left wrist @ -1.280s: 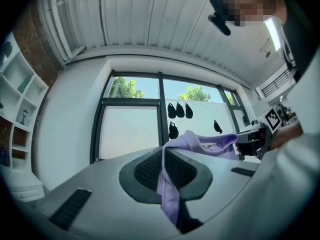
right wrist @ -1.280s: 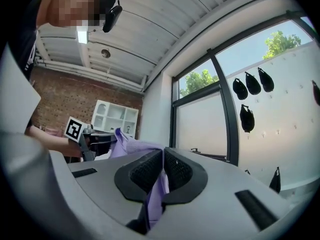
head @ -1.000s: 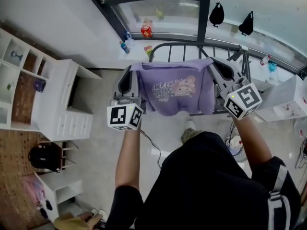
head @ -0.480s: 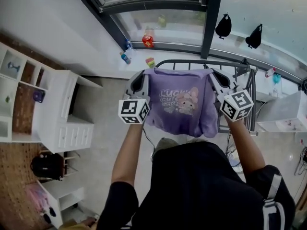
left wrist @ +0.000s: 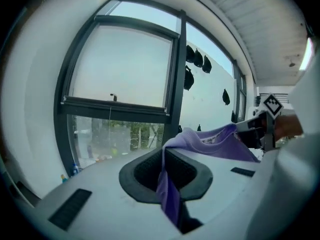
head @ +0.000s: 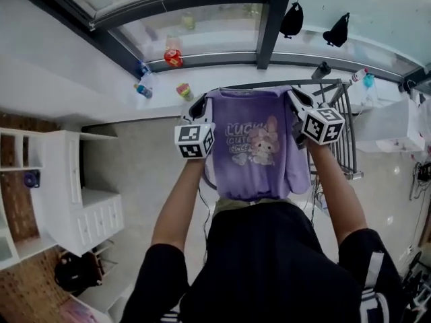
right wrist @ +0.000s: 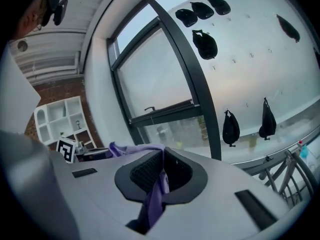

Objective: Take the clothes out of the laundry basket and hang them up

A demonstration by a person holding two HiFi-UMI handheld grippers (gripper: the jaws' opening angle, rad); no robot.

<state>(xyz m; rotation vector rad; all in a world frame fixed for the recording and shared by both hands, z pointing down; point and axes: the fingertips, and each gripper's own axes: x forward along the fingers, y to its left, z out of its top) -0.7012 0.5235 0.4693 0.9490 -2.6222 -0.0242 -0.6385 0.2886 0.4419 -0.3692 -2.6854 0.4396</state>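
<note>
A purple T-shirt with a cartoon print hangs spread between my two grippers, in front of the person's chest. My left gripper is shut on the shirt's left shoulder; purple cloth runs out from between its jaws. My right gripper is shut on the other shoulder, with cloth pinched between its jaws. Just beyond the shirt stands a metal drying rack, its top rail near the shirt's collar. The laundry basket is not in view.
A large window with a dark frame fills the wall ahead, with bottles and small items on its sill. Black bags hang on the glass. White shelving stands at the left. A white box sits at the right.
Both grippers moved forward toward the window and the rack, carrying the shirt with them. The shirt stays stretched between them.
</note>
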